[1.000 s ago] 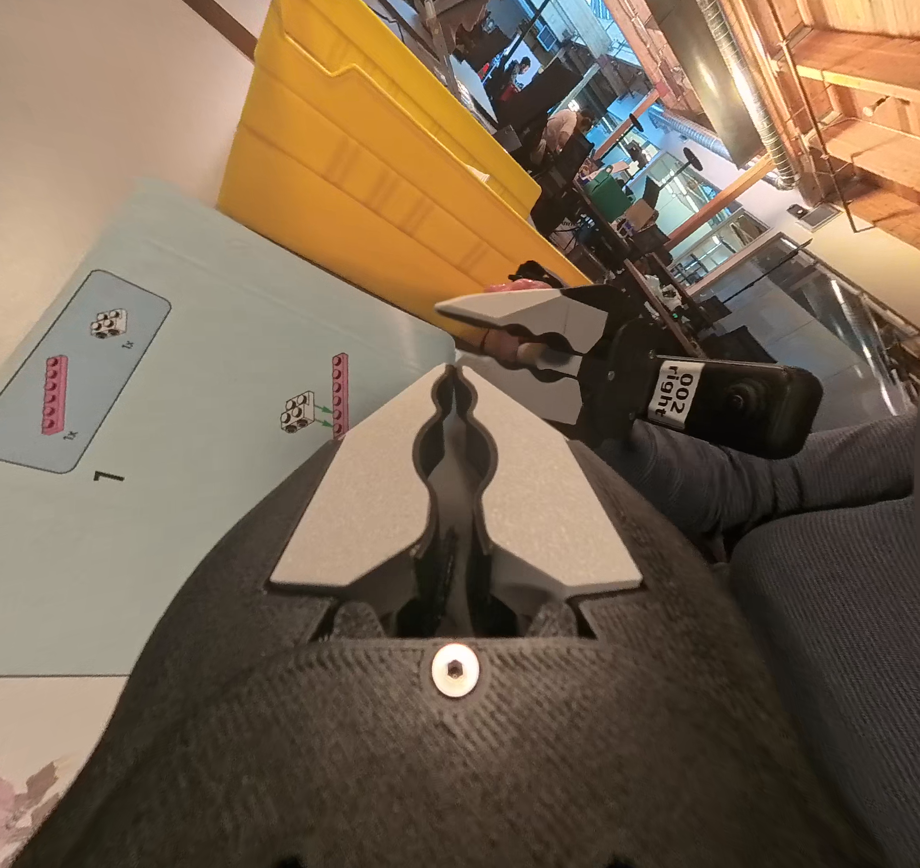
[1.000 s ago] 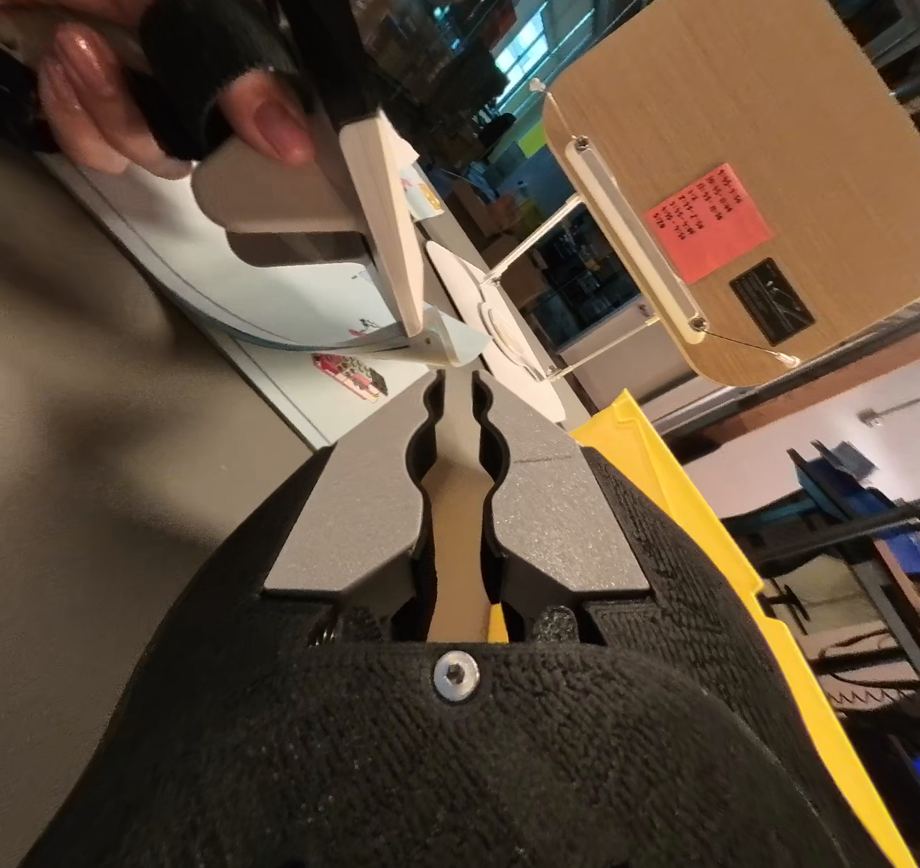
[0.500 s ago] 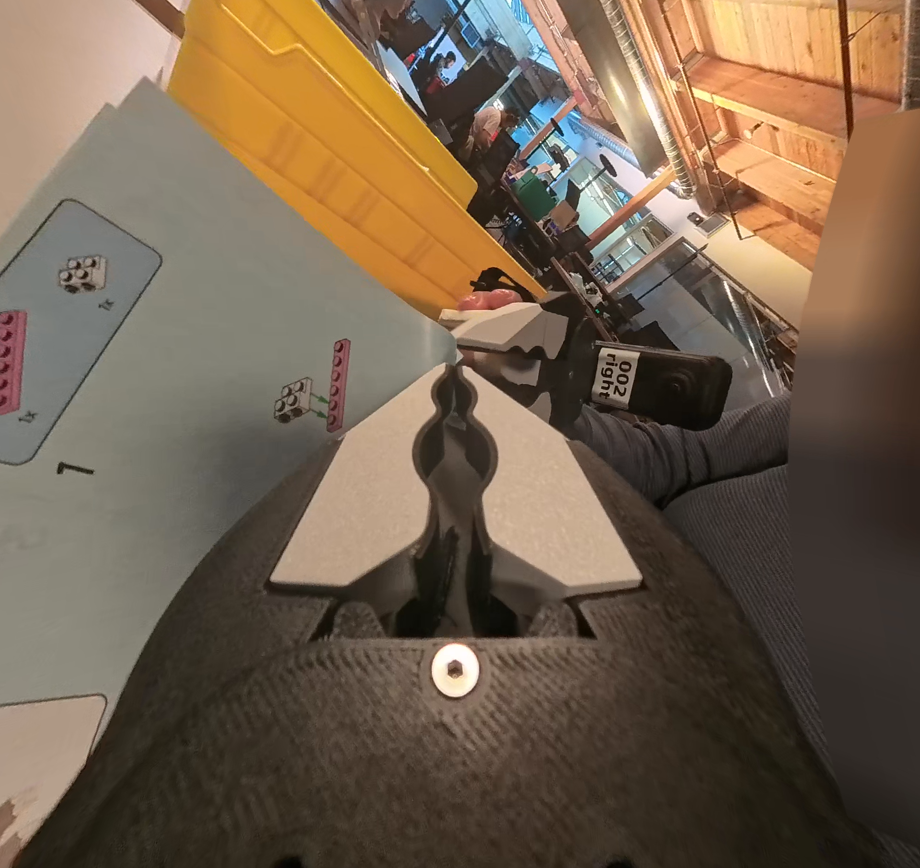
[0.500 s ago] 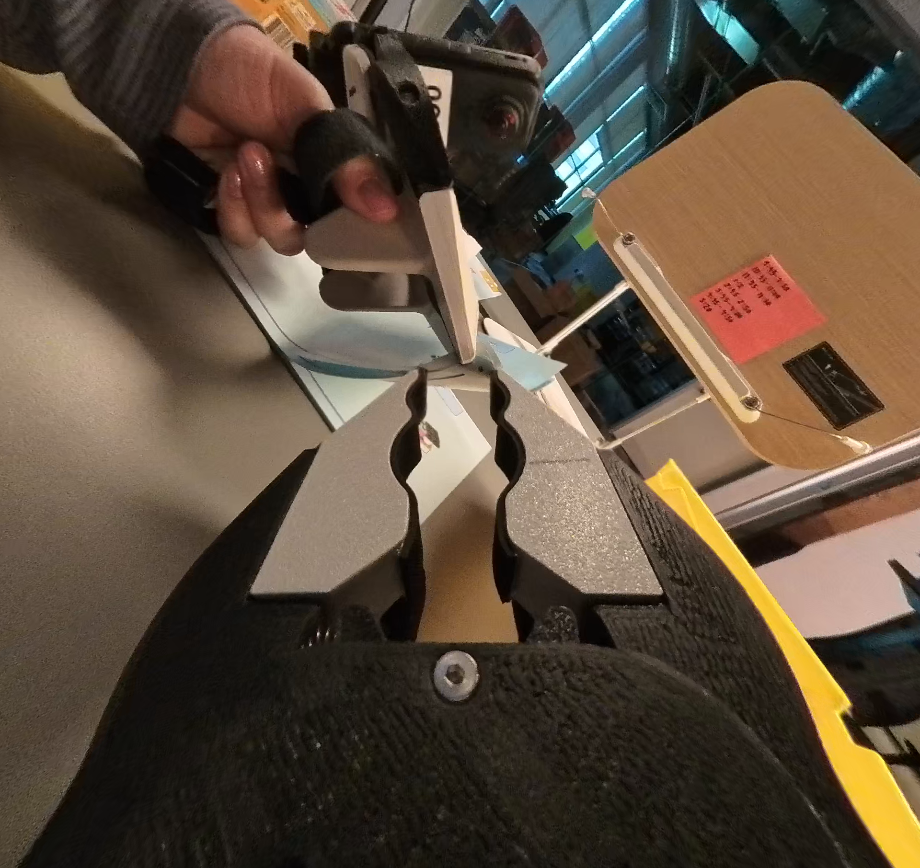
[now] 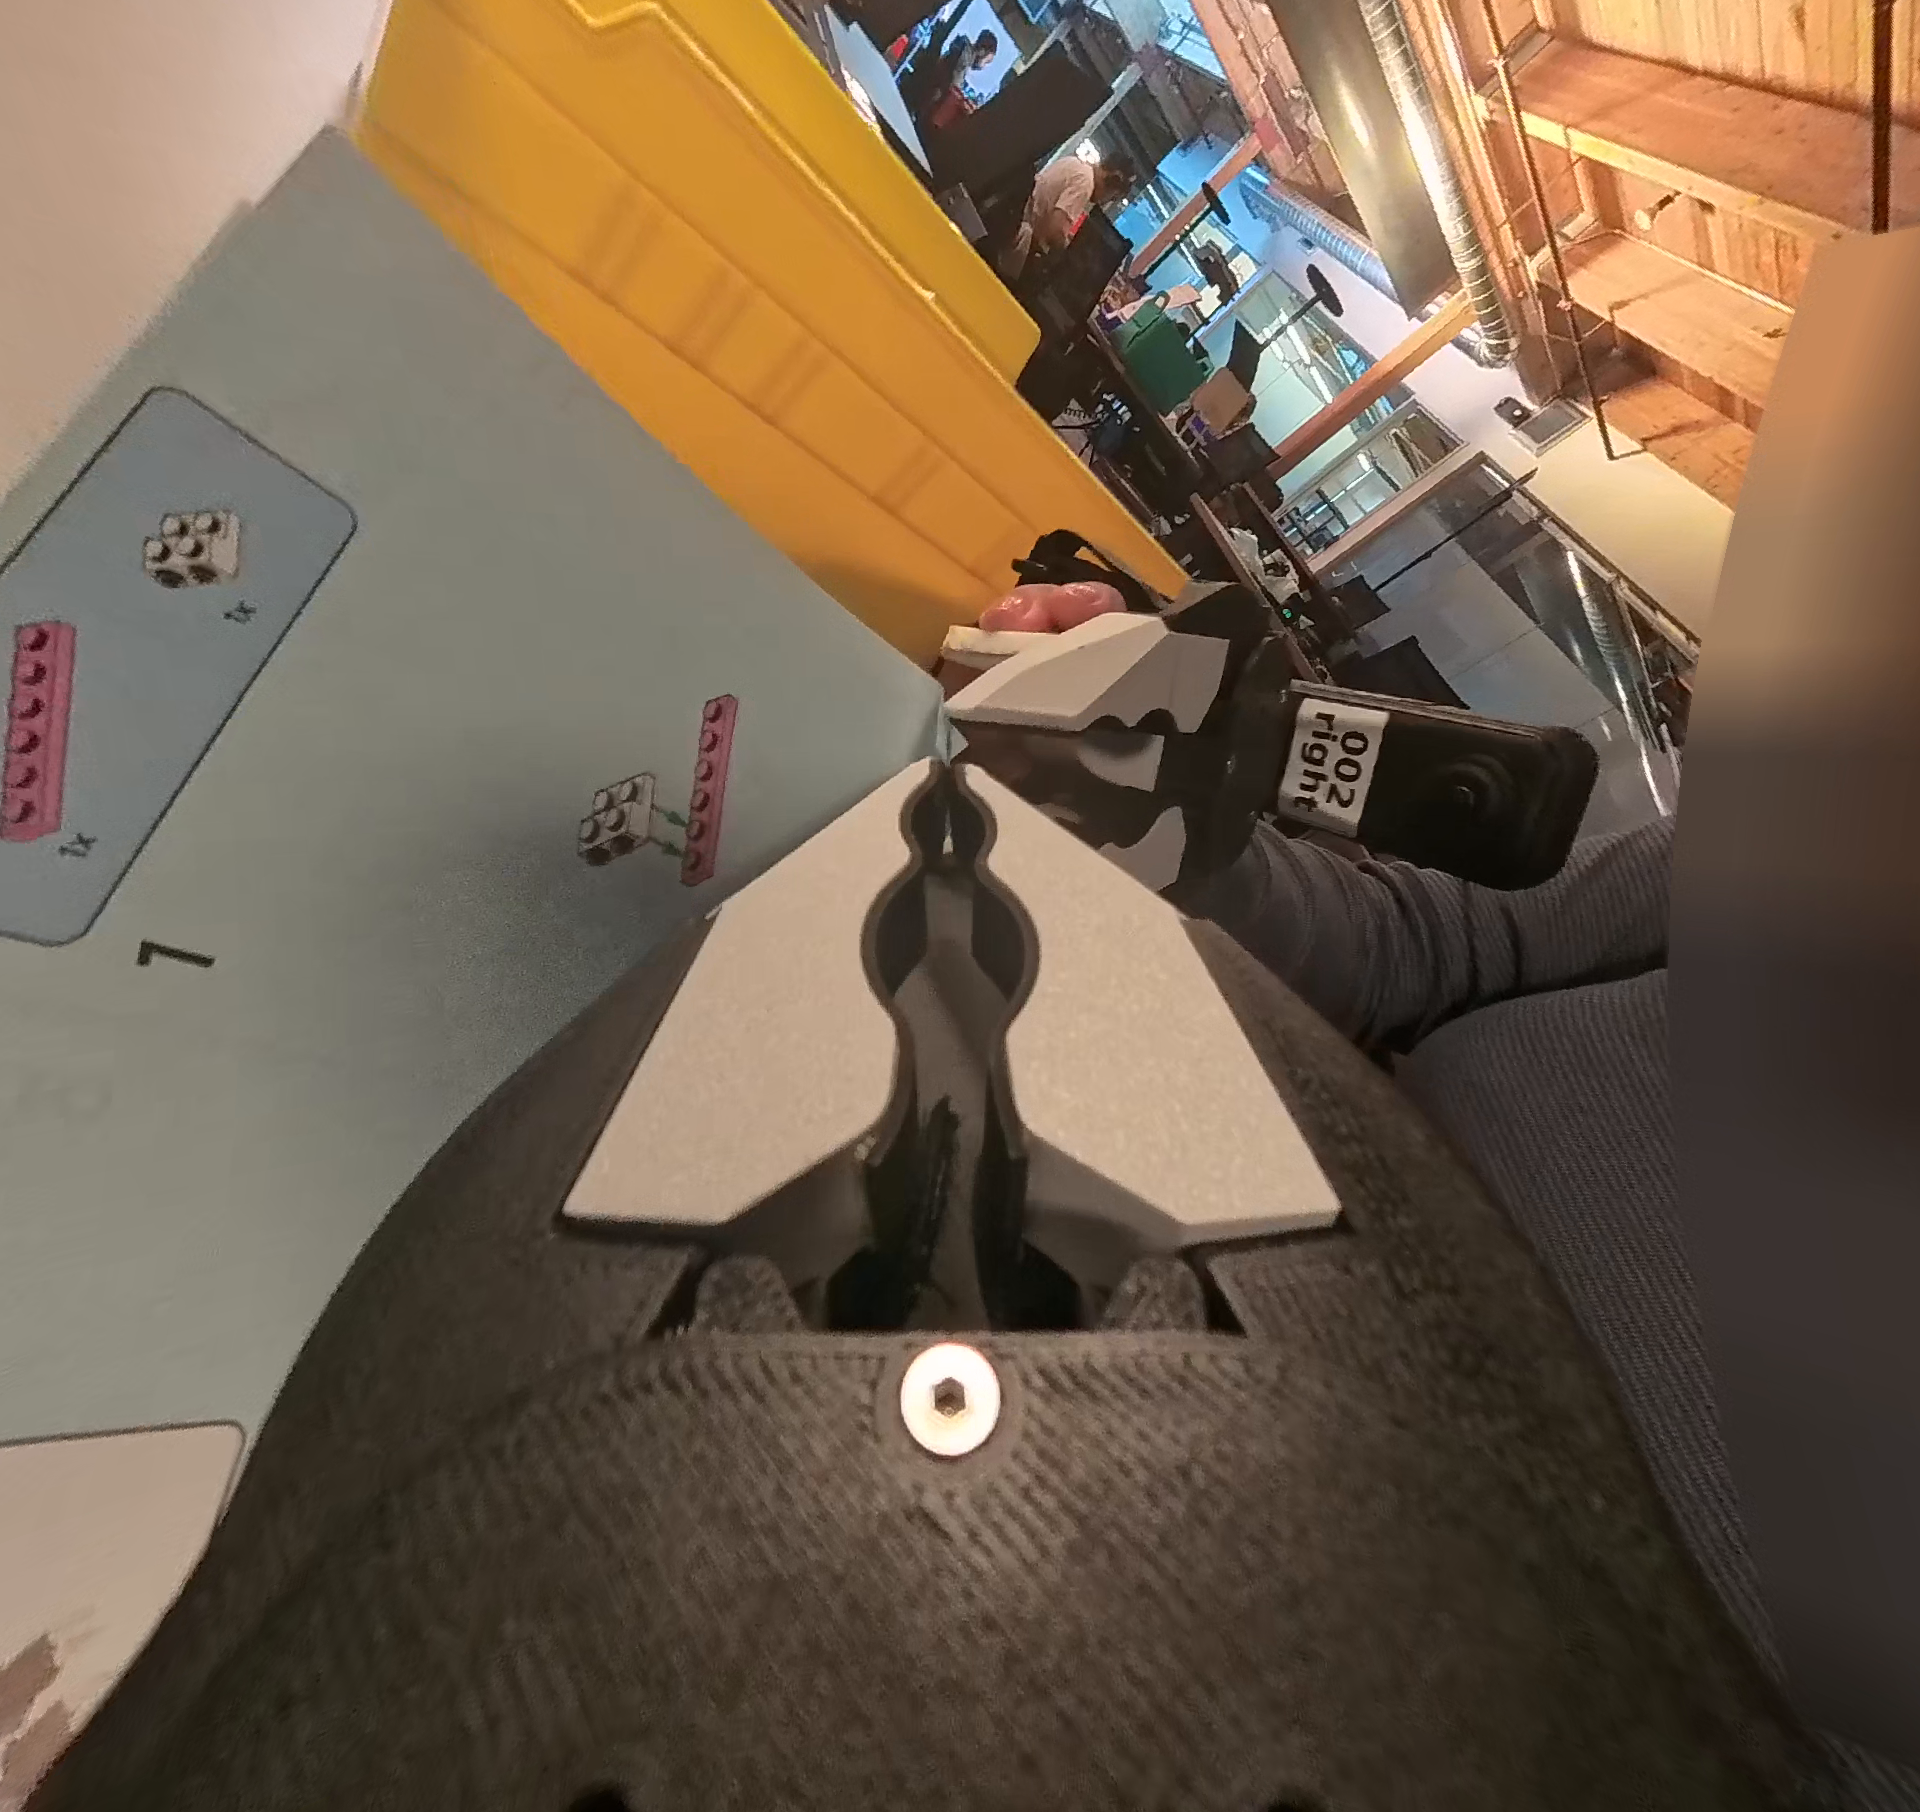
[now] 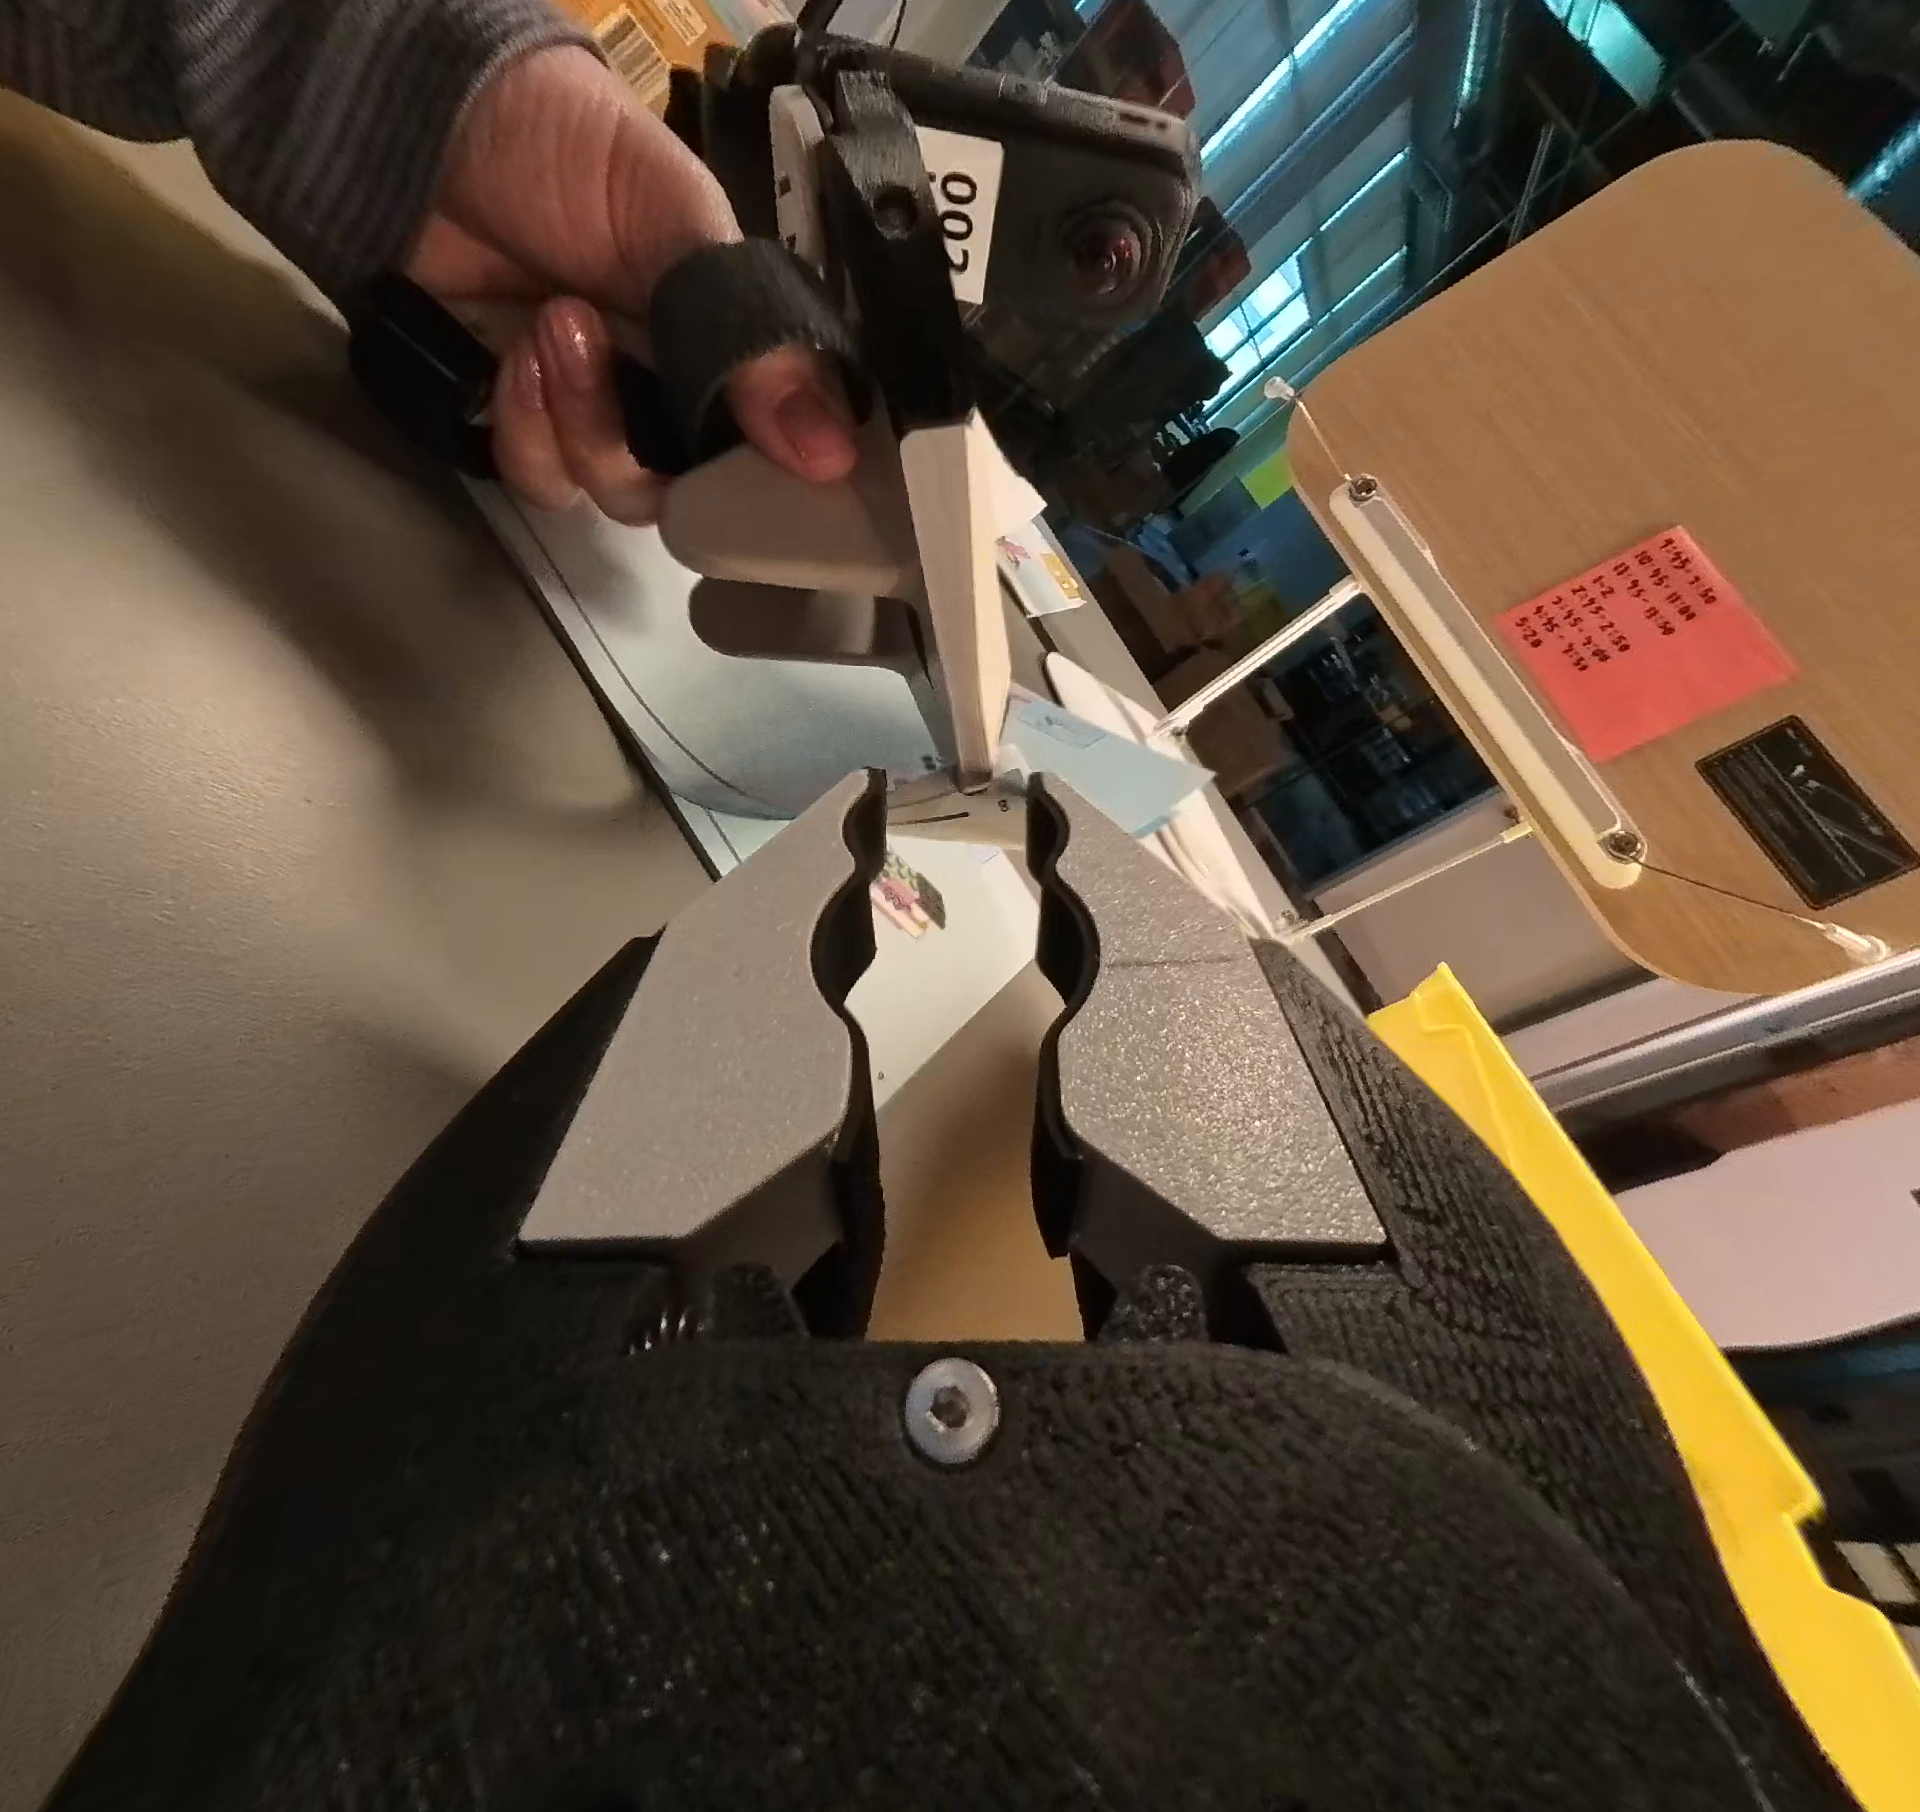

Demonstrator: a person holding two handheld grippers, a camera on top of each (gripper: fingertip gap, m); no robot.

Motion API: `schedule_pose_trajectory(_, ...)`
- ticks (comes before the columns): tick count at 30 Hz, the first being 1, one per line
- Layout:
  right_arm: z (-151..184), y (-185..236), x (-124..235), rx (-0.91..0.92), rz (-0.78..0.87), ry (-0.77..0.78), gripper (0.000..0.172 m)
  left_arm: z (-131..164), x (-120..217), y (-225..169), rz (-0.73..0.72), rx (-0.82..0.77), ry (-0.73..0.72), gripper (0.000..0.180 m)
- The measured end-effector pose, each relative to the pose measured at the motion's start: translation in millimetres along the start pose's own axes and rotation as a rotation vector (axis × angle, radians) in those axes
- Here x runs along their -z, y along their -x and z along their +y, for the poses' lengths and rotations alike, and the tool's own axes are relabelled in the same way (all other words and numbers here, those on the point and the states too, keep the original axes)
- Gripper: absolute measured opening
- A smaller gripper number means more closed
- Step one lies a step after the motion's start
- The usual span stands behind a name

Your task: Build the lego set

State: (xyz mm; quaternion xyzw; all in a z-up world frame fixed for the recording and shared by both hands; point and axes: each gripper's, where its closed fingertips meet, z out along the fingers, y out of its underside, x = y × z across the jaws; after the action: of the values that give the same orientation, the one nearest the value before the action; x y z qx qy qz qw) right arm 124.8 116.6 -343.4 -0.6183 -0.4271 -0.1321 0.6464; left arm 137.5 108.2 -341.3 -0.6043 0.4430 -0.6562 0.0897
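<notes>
**Pinching a page corner of the light-blue booklet**

Clamping the corner of a light-blue instruction booklet [image 5: 436,619], the left gripper [image 5: 948,773] has its fingers together on the thin page edge. The page bears printed diagrams of pink and white bricks and a step numeral. The right gripper [image 6: 954,794], its jaws apart and holding nothing, has its tips just beside that same pinched corner. A white label with black print sits on each gripper's camera body. A yellow bin [image 5: 727,235] stands on the table [image 6: 260,723] behind the booklet; a red note [image 6: 1647,640] with writing is stuck on a wooden board [image 6: 1621,391].
</notes>
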Motion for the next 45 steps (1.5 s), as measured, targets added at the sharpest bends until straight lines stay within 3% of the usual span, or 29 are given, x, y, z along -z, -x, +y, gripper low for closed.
schedule_pose_trajectory(13, 10.9, 2.8, -1.1, 0.011, -0.016, 0.065, 0.004, -3.1, 3.3, 5.7, -0.022, 0.034, -0.02, 0.0)
schedule_pose_trajectory(22, 14.4, -2.0, -3.4, 0.003, 0.017, 0.092, 0.004, -4.6, 8.0, 3.3, -0.059, 0.001, -0.011, 0.0)
schedule_pose_trajectory(29, -4.7, -8.1, 3.5, -0.069, 0.031, -0.023, 0.01, -9.8, 26.0, -11.4, -0.097, -0.056, -0.034, 0.0)
schedule_pose_trajectory(33, -13.3, -7.4, 4.2, -0.144, 0.006, -0.075, 0.01, -15.3, 53.5, -25.4, -0.146, -0.066, -0.109, 0.0)
schedule_pose_trajectory(37, 4.5, -6.4, -22.2, -0.124, 0.069, 0.115, 0.0, -5.3, 96.9, -38.5, -0.281, -0.047, -0.177, 0.0)
schedule_pose_trajectory(42, -37.0, 49.3, -57.6, -0.115, -0.211, 0.119, 0.0, 23.1, 164.6, -59.5, -0.558, -0.026, -0.325, 0.0)
schedule_pose_trajectory(45, -47.3, 72.6, -76.9, -0.294, -0.381, 0.172, 0.0, 45.7, 198.0, -71.1, -0.731, -0.032, -0.442, 0.0)
